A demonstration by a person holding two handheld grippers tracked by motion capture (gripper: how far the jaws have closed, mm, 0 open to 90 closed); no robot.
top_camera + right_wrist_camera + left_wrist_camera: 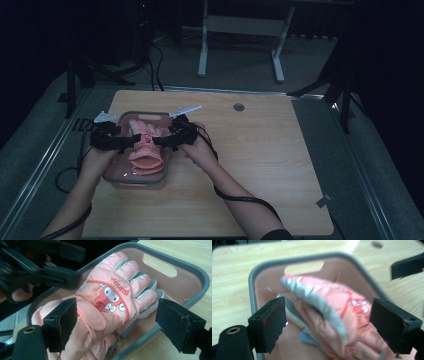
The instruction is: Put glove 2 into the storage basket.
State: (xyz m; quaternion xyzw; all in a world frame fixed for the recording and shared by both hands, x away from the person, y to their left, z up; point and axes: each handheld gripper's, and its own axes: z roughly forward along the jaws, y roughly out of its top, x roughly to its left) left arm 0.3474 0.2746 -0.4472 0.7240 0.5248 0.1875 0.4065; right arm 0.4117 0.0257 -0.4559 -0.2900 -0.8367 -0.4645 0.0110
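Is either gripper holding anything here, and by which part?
Nothing is held. The left gripper and right gripper both stand open around the pink gloves, which lie in the tray.

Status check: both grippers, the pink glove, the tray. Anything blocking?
Left gripper open, right gripper open, both over the tray. Pink glove lying in the tray, not gripped. Nothing in the way.

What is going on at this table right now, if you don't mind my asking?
A person holds a gripper in each hand over a grey-rimmed pink tray on the wooden table. Pink winter gloves lie in the tray. The left gripper and right gripper both stand open around the gloves, not gripping them.
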